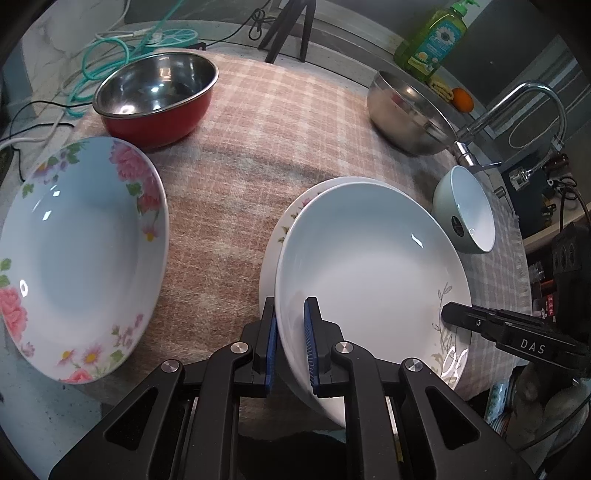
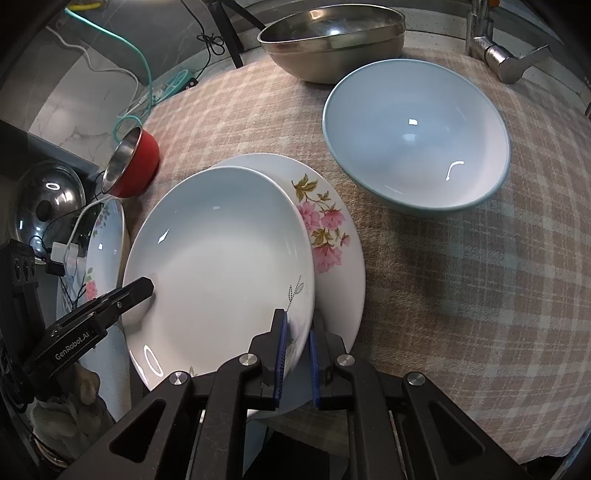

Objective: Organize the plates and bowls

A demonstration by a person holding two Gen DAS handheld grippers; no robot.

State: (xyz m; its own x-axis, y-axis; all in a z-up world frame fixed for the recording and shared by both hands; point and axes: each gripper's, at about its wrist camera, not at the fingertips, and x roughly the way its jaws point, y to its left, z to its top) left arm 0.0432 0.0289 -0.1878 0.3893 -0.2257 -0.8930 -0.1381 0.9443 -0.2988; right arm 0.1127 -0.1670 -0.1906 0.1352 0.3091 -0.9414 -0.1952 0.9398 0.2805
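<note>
A white plate with a grey leaf print is held above a pink-flowered plate on the checked cloth. My left gripper is shut on the white plate's near rim. My right gripper is shut on its opposite rim and shows in the left wrist view. A large floral plate lies at the left. A pale blue bowl sits at the right. A red steel bowl and a steel bowl stand at the back.
The checked cloth covers the counter. A tap and a green soap bottle stand at the back right. Cables and a tripod lie behind. A pot lid lies off the left.
</note>
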